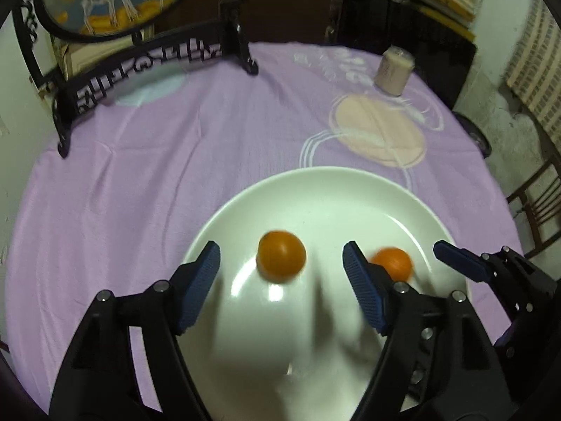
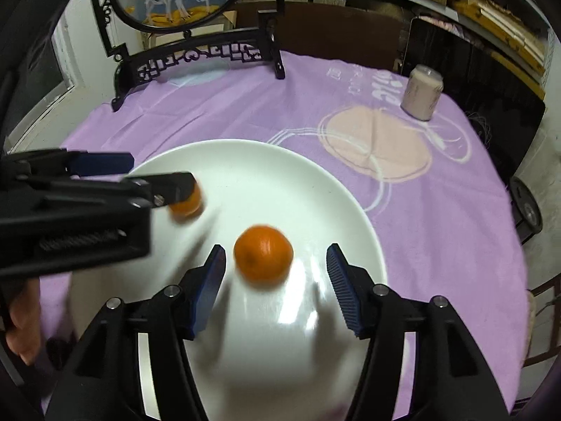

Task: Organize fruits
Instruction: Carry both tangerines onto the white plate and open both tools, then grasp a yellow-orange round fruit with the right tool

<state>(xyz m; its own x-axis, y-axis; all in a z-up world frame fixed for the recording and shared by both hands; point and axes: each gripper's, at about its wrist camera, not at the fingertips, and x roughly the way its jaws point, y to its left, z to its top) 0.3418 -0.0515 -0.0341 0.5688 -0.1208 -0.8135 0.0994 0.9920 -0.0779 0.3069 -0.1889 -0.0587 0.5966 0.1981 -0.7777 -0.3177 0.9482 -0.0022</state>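
Observation:
Two orange fruits lie on a white plate (image 1: pixel 350 189) on the purple cloth. In the left wrist view one fruit (image 1: pixel 281 256) sits between my open left gripper's (image 1: pixel 280 263) blue fingers, not touched. The second fruit (image 1: pixel 392 262) lies to its right, partly behind my right finger pad (image 1: pixel 364 287). In the right wrist view the plate (image 2: pixel 280 165) holds that second fruit (image 2: pixel 263 254) between my open right gripper's (image 2: pixel 275 266) fingers, free of them. The left gripper (image 2: pixel 154 179) enters from the left over the first fruit (image 2: pixel 186 205). The right gripper (image 1: pixel 466 263) also shows at the right of the left wrist view.
A pale can (image 2: pixel 420 93) stands at the far right of the table, also in the left wrist view (image 1: pixel 392 70). A black carved stand with a round painted screen (image 2: pixel 196 52) stands at the far left. A dark chair (image 1: pixel 540 210) is off the table's right edge.

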